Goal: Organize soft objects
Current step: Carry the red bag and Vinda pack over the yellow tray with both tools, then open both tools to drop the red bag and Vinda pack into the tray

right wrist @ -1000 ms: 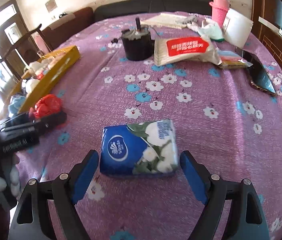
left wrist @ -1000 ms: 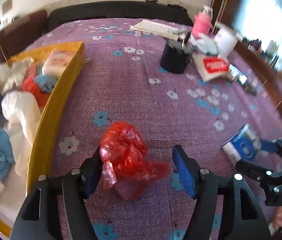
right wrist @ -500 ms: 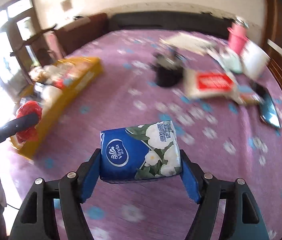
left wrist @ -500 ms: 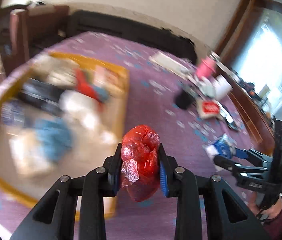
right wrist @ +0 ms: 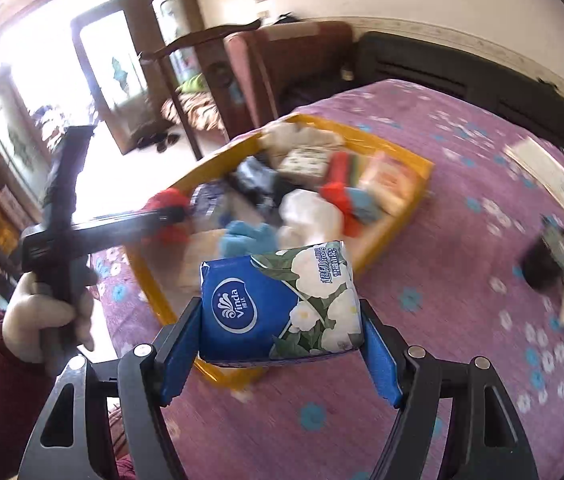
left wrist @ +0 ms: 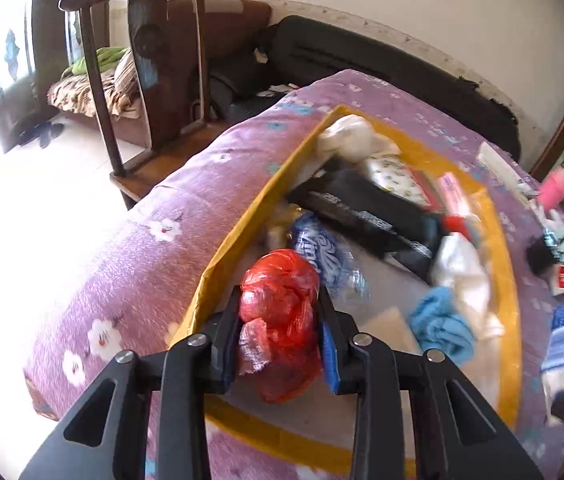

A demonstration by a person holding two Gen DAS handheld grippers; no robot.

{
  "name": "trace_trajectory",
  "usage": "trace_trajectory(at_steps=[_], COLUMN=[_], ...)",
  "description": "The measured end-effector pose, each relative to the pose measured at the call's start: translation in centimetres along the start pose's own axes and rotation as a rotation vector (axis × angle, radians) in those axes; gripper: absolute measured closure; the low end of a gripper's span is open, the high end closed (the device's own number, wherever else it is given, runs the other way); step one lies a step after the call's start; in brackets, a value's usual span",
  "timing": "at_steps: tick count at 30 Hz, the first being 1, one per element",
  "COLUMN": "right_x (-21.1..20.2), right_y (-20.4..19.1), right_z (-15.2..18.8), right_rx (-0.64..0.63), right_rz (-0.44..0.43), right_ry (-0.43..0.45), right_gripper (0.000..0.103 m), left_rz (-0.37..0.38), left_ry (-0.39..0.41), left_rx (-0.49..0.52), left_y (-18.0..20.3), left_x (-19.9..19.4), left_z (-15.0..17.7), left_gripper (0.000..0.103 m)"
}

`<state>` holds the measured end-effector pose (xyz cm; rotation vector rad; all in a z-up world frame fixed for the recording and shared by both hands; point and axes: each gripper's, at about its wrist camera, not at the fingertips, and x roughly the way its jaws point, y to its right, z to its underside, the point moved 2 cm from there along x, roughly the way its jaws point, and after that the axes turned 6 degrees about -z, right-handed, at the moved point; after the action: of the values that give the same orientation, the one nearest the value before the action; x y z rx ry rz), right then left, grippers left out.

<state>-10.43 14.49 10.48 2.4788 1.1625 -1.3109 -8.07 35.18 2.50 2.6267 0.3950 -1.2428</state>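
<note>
Over the purple floral bedspread [right wrist: 422, 412], left tongs [left wrist: 279, 332] clamp red bag [left wrist: 282, 312], right tongs [right wrist: 282, 332] tissues [right wrist: 277, 308].

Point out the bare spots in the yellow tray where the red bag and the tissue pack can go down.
The yellow tray has bare floor at its near end, between the red bag and the blue cloth. The far half is crowded with a black garment, white cloths and packets. The tissue pack would probably fit beside the blue cloth.

A lived-in home: a dark carved wooden chair [left wrist: 149, 80] stands beside the purple flowered tablecloth-covered desk [left wrist: 169, 240], glazed wooden doors [right wrist: 121, 76] behind the chair.
</note>
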Motion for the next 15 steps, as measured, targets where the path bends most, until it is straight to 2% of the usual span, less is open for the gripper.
trace_trajectory(at_steps=[2,4,10,15], right_x=[1.4,3.1,6.6,7.2], right_y=[-0.8,-1.6,-3.0,-3.4], right_z=[-0.7,-1.4,-2.1,-1.7], right_rx=[-0.027,-0.037,-0.071,-0.107], right_rz=[0.012,0.030,0.049,0.042], right_ry=[-0.026,-0.064,-0.149,-0.175], right_gripper=[0.025,0.025,0.024,0.022], left_rz=[0.033,0.074,0.088,0.031], left_ry=[-0.001,0.017,0.109,0.160], left_rx=[-0.007,-0.029,-0.069,-0.085], left_y=[-0.4,-0.7,-1.7,-2.1], left_x=[-0.2,-0.8,-3.8,-5.6], left_z=[-0.2,-0.1,0.2,0.0], left_gripper=[0.052,0.043,0.028,0.020])
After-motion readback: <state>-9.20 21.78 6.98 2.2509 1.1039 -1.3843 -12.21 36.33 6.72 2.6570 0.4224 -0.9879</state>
